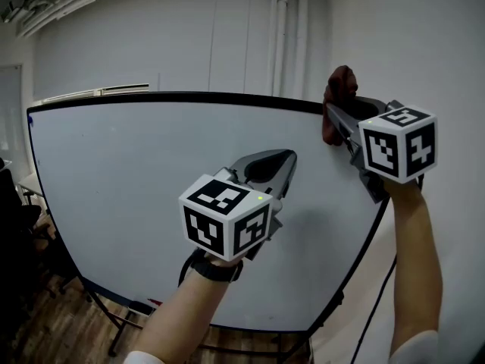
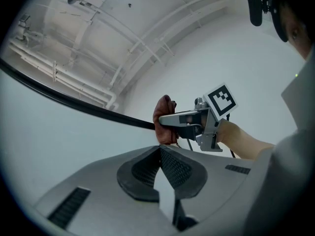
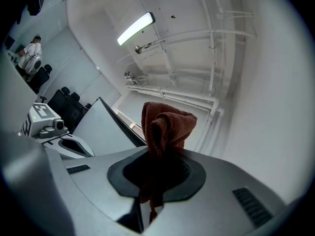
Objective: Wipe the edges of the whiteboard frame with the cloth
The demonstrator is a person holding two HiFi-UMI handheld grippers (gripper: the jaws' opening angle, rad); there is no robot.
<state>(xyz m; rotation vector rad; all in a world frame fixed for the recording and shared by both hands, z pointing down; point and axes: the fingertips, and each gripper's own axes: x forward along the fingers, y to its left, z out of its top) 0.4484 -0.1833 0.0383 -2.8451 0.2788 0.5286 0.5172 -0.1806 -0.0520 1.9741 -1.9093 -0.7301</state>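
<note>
Pinching the rust-red terry cloth [image 1: 340, 91] in the right gripper [image 1: 337, 121], bunched at the top-right corner of the whiteboard's black frame [image 1: 189, 97], probably so the wad rides the edge. Parking the left gripper [image 1: 282, 160] before the board face, jaws pressed together on nothing, likely out of the way.

White walls [image 1: 151, 44] all round; pipes [image 1: 282, 36] climb the corner at 1 o'clock. Wood floor [image 1: 53, 328] at 7 o'clock. A strip light [image 3: 135, 27] glows on the ceiling.
</note>
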